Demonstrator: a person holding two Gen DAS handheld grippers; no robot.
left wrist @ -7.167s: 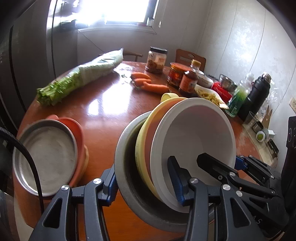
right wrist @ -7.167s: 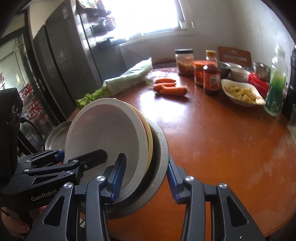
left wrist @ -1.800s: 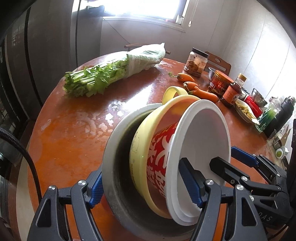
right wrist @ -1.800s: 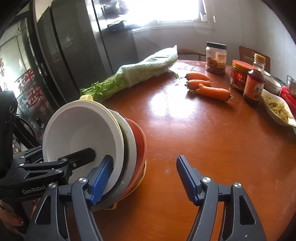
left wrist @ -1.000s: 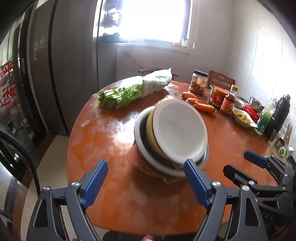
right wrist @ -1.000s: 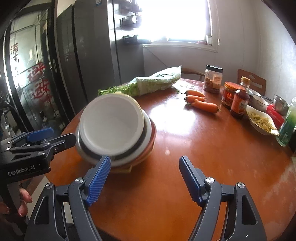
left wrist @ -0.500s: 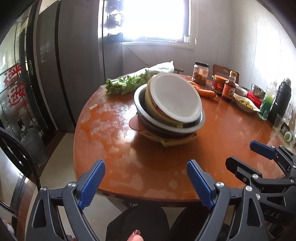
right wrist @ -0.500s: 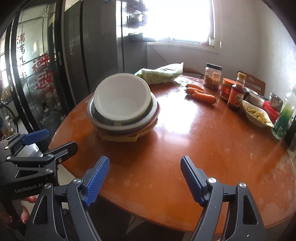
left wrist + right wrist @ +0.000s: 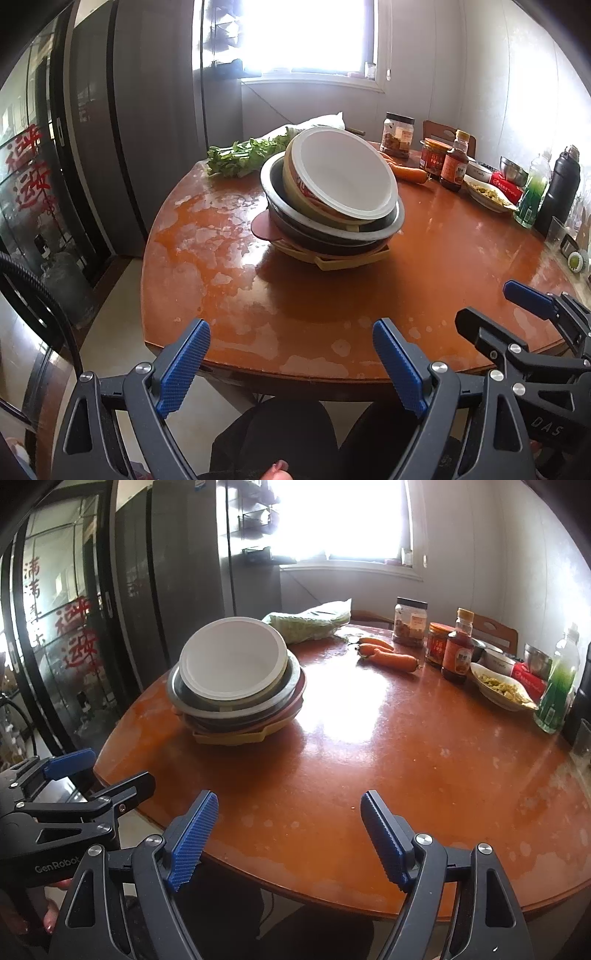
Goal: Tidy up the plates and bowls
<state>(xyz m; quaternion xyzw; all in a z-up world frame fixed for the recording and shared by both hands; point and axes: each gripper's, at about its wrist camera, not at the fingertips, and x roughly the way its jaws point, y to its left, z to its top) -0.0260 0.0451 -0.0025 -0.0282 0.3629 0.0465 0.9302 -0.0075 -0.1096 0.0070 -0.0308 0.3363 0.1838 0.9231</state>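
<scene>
At the left of the round orange-brown wooden worktop [image 9: 369,746], the tilted nested pile of a white bowl [image 9: 232,661], a grey metal basin [image 9: 236,705] and pink and yellow plates is seen. The left gripper [image 9: 291,360] and right gripper [image 9: 290,832] are held back with jaws wide, nothing between them. A slide of the leaning bowls could be caused by a knock.

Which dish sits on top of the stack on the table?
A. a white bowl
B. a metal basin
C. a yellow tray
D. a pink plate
A: the white bowl is uppermost, nested in the other bowls, with the metal basin and the plates beneath it.
</scene>
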